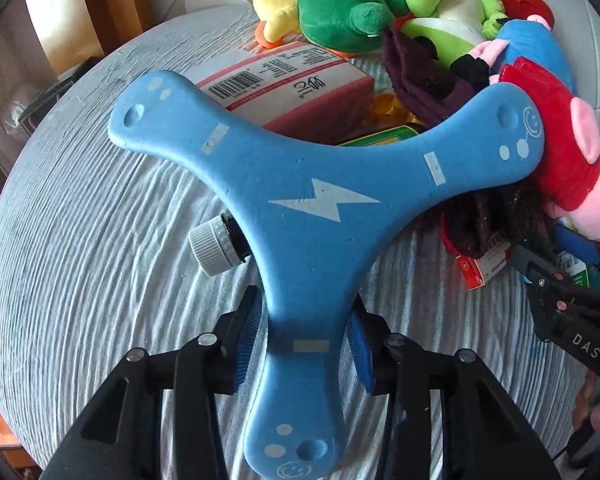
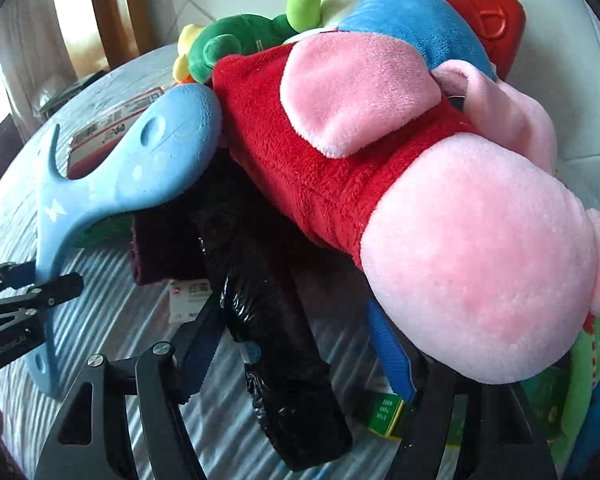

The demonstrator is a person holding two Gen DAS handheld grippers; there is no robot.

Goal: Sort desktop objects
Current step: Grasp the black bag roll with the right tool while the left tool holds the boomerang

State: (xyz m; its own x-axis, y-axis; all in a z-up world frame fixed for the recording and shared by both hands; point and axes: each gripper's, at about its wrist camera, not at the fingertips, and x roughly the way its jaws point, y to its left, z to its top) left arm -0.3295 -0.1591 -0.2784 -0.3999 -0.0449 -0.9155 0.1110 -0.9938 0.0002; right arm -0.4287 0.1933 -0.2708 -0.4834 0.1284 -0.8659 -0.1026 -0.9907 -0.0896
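Observation:
My left gripper point(image 1: 306, 344) is shut on one arm of a blue three-armed foam boomerang point(image 1: 312, 208) and holds it above the table; the boomerang also shows in the right wrist view point(image 2: 140, 164), with the left gripper point(image 2: 24, 300) at the left edge. My right gripper point(image 2: 296, 356) is open around a black glossy wrapped object point(image 2: 284, 364) lying under a pink pig plush in a red dress point(image 2: 400, 200). In the left wrist view the right gripper point(image 1: 572, 300) reaches into the pile by the pig plush point(image 1: 560, 160).
The round table has a grey striped cloth point(image 1: 100, 240). On it: a pink box with a barcode point(image 1: 300, 92), a bottle with a grey cap point(image 1: 216, 246), a green duck plush point(image 1: 340, 16), a frog plush point(image 1: 444, 4), dark purple cloth point(image 1: 420, 76), a red bag point(image 2: 488, 12), small cartons point(image 2: 384, 412).

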